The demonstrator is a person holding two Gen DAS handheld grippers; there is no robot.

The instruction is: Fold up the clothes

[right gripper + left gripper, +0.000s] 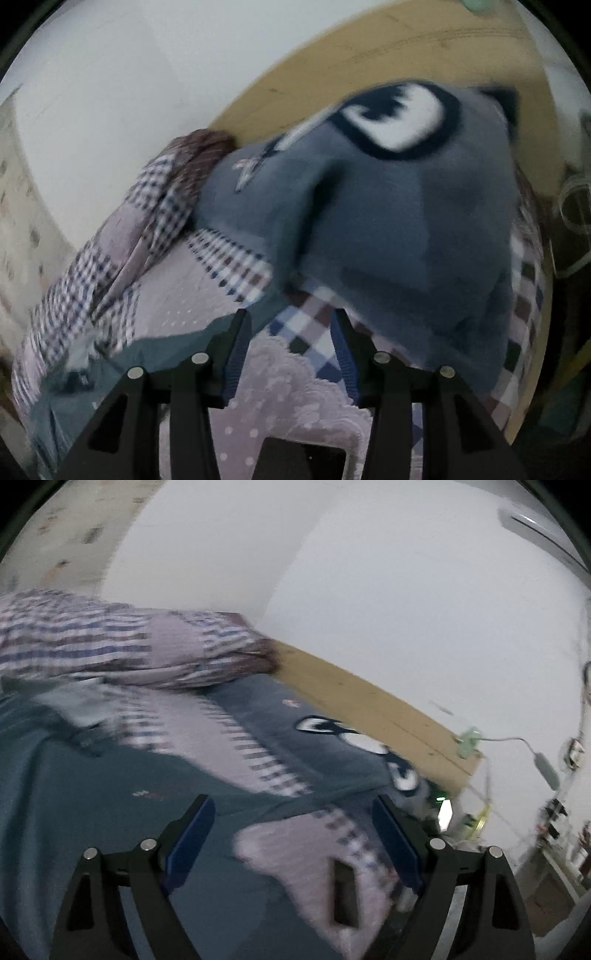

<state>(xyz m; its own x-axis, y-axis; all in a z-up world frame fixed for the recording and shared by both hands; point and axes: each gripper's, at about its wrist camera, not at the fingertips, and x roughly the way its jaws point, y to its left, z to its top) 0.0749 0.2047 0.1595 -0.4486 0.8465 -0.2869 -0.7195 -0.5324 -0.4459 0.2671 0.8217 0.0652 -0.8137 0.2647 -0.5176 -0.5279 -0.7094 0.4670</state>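
Left fingers (291, 812): mine, wide apart, empty.
Right fingers (291, 325): part-spread, gripping nothing.
Grey garment (388, 229): at one o'clock, on the checked bedding (110, 266).

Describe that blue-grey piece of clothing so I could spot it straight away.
Start at the bed with the pink checked cover and the wooden headboard behind it. The blue-grey garment lies spread on that cover, near the headboard. Unlike the checked bedding around it, it is plain, with a bold dark-and-white emblem.
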